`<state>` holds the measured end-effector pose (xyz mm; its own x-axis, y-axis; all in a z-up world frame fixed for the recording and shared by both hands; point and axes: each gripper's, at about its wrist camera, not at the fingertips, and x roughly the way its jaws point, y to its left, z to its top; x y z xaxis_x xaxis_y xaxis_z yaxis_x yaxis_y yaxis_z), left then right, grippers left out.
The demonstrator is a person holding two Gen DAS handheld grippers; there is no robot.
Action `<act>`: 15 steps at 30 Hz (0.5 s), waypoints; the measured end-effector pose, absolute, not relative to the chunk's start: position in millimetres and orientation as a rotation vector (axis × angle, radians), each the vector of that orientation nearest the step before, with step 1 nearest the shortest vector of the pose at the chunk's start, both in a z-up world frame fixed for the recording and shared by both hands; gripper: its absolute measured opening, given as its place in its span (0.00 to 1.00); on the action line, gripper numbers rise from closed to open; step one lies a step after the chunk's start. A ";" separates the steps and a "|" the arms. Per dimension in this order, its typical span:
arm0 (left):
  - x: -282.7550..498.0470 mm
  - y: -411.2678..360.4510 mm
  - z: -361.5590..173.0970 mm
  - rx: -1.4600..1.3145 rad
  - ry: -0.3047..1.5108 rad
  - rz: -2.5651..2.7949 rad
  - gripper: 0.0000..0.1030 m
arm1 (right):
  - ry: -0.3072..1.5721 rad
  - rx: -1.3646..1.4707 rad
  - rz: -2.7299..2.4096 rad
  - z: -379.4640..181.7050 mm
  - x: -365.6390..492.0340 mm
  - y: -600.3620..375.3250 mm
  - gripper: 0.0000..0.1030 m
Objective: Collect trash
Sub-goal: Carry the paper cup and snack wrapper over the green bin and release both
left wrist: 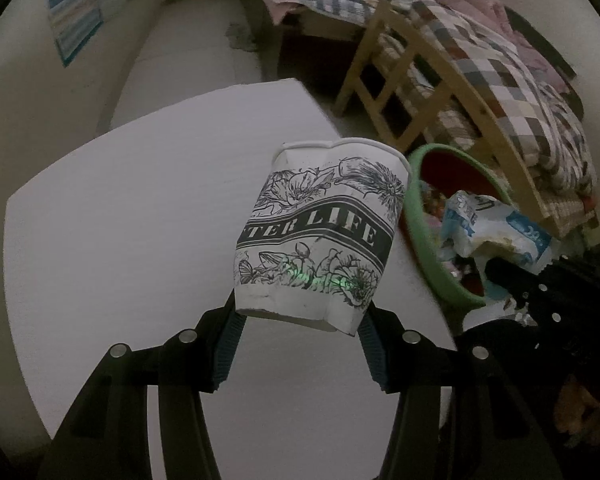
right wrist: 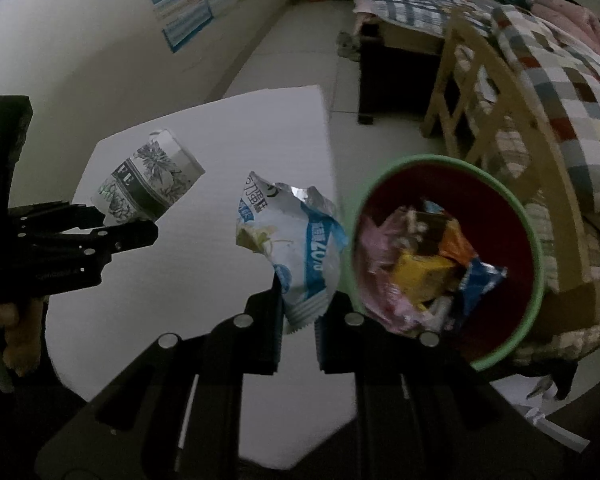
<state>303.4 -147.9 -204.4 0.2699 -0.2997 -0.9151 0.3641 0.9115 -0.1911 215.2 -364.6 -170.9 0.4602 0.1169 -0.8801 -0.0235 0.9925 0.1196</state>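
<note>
Above the white worktop [left wrist: 120, 200], the left gripper [left wrist: 300, 320] holds a paper cup [left wrist: 320, 232] by its base, its jaws part-way closed with a blue pad [left wrist: 228, 340] pressed against each side of the bottom. The cup is dented, printed with dark flowers and a band of lettering, and tilts with its rim toward the far side. Just right of it, off the worktop's right edge, stands a bin [left wrist: 420, 240] with a green rim and red inside, leaning toward the camera. From the right wrist view, the right gripper [right wrist: 298, 320] has its jaws nearly closed on the crimped bottom edge of a crumpled wrapper [right wrist: 292, 240], white and blue with a silvery torn top. The wrapper hangs over the worktop's right edge, just left of the bin's rim [right wrist: 536, 248] and clear of its mouth. Inside the bin lie more wrappers [right wrist: 420, 272], pink, yellow, orange and blue. In the same view the left gripper and cup appear at the left, raised over the worktop, with a person's fingers [right wrist: 20, 344] on the handle below. Beyond the bin, to the right, stands a wooden chair [right wrist: 500, 120] draped with a checked quilt [right wrist: 560, 100], and a bed [right wrist: 400, 0] lies farther back. Posters [right wrist: 184, 8] hang on the far-left wall.
</note>
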 end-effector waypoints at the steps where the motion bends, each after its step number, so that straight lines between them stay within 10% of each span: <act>1: 303.1 -154.0 -203.1 0.065 1.216 -0.455 0.49 | 1.088 0.100 0.079 -170.2 214.1 -370.0 0.13; 15: 306.6 -256.4 -193.7 0.132 1.217 -0.569 0.49 | 1.062 0.161 -0.055 -168.0 209.5 -463.1 0.13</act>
<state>306.6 -256.4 -193.7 0.2266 -0.3429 -0.9116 0.4803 0.8536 -0.2017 209.5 -463.1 -168.0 0.4871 0.0330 -0.8727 0.1223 0.9869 0.1055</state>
